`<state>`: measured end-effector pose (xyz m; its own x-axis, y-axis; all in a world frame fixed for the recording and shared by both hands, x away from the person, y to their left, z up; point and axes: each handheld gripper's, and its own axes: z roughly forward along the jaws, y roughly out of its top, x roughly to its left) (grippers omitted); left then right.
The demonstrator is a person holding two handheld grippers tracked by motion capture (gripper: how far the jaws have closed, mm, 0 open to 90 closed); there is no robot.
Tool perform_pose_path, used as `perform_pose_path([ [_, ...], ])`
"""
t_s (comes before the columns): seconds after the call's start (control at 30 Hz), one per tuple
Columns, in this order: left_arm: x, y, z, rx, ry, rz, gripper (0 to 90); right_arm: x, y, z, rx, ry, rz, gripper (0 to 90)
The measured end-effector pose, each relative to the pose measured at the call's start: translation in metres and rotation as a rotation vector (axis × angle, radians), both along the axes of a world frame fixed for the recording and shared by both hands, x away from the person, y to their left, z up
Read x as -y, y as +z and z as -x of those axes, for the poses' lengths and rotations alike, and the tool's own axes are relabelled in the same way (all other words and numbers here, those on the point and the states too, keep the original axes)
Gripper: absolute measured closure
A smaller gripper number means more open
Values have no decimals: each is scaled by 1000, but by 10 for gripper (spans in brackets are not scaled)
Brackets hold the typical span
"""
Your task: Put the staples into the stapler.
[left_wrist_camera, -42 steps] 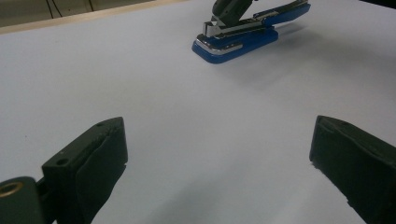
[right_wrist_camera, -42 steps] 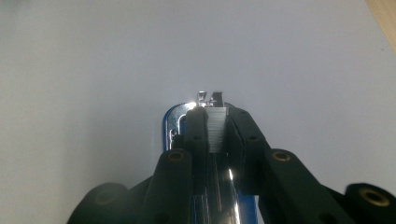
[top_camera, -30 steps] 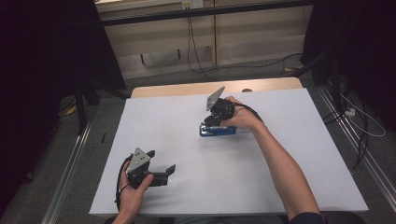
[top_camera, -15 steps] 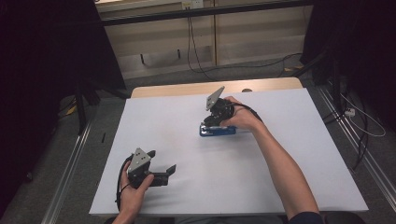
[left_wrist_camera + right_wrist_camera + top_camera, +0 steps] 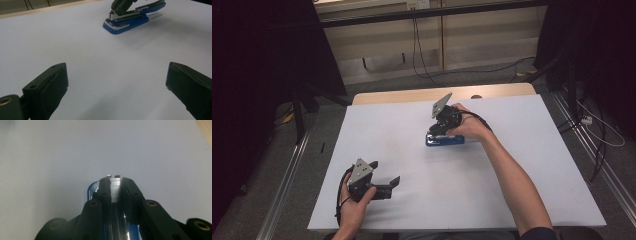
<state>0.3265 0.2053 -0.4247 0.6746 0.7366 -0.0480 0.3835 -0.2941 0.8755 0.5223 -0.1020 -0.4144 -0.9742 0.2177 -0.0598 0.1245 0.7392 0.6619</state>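
A blue stapler (image 5: 445,140) with a chrome front lies on the white table (image 5: 517,200), a little past its middle. My right gripper (image 5: 440,131) points down at the stapler's front end. In the right gripper view its jaws (image 5: 115,182) are shut on a narrow, finely ridged silver piece that looks like a strip of staples (image 5: 115,190), with the blue base (image 5: 91,189) beneath. My left gripper (image 5: 385,172) rests open near the front left of the table, nothing between its jaws (image 5: 116,82). It faces the stapler (image 5: 125,21) from a distance.
The white sheet covers most of the table; a strip of bare wood (image 5: 492,92) shows along the far edge. Cables (image 5: 422,55) lie on the floor beyond it, and metal rails (image 5: 287,170) run beside the table on both sides.
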Motion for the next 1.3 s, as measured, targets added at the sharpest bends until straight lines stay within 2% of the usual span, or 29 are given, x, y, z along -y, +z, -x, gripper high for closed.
perform_pose_path([
  [0.5,-2,1,0,4,1,-7,44,-2,-2,1,-14,-16,0,720],
  [0.57,-2,1,0,3,0,-3,44,-1,-2,2,-17,-28,-3,674],
  [0.67,-2,1,0,5,3,-2,44,0,-2,2,-18,-40,-8,664],
  [0.8,-2,1,0,4,0,-4,44,4,0,2,-22,-83,-23,579],
  [0.87,-2,1,0,3,1,-8,44,7,0,2,-33,-122,-43,514],
  [1.0,-2,1,0,3,-1,-5,44,11,-1,5,-45,-170,-76,446],
  [1.3,-1,0,0,-1,4,-1,44,17,-3,9,-33,-257,-115,287],
])
